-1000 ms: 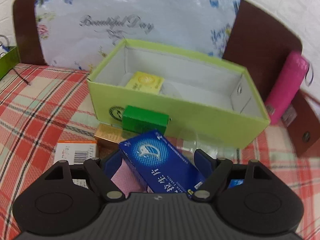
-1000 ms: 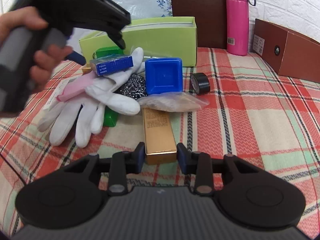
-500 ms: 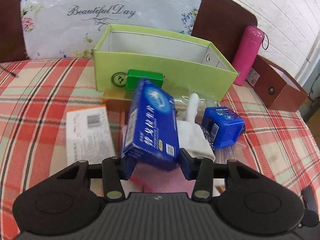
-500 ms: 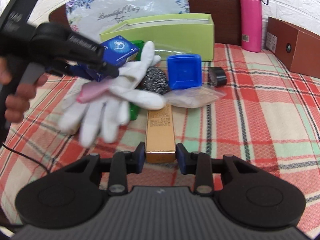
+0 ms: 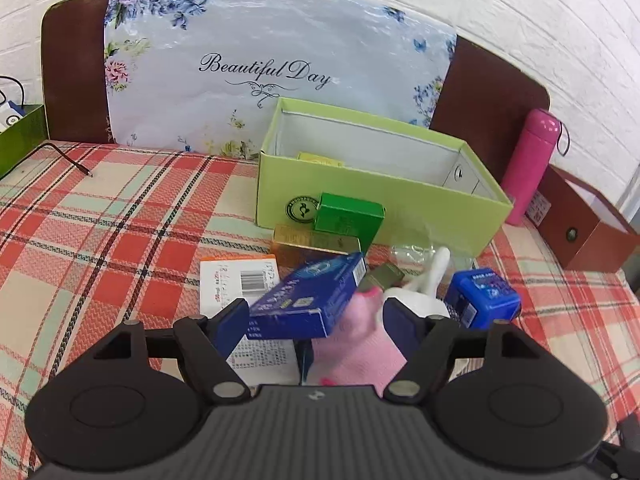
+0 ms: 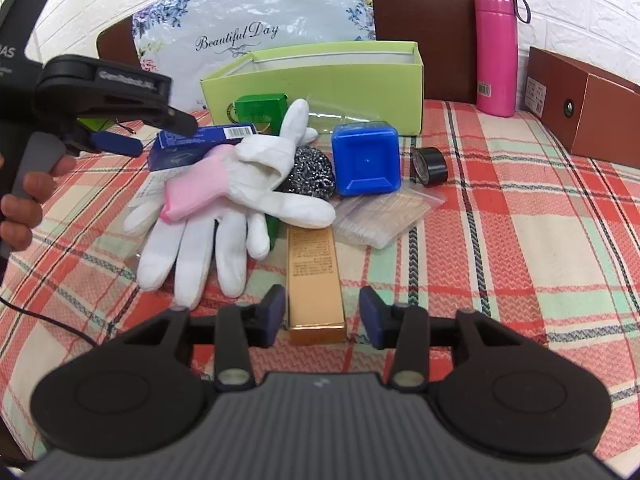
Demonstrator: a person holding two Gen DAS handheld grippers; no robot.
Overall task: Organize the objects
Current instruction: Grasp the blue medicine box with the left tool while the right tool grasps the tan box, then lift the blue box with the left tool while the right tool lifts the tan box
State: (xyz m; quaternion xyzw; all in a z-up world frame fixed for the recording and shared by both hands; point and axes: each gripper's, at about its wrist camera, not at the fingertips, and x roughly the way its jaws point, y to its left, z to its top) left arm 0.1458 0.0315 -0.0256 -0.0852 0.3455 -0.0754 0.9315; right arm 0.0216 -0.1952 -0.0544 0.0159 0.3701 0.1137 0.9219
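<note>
The long blue carton lies tilted on the pink cuff of a white glove, between the fingers of my left gripper. Its jaws are opening and no pad presses the carton. From the right wrist view, the left gripper hovers over the same blue carton at the pile's left. My right gripper straddles the near end of a gold box. Those jaws are opening too, with a gap on each side. The open light-green box stands behind, a yellow packet inside.
On the plaid cloth lie white gloves, a steel scourer, a blue square tub, black tape, a clear bag, a small green box and an orange-edged card. A pink bottle and brown box stand at the right.
The left gripper had closed on the upright blue carton, and now stands wide with the carton lying flat on the glove. The right jaws have widened off the gold box.
</note>
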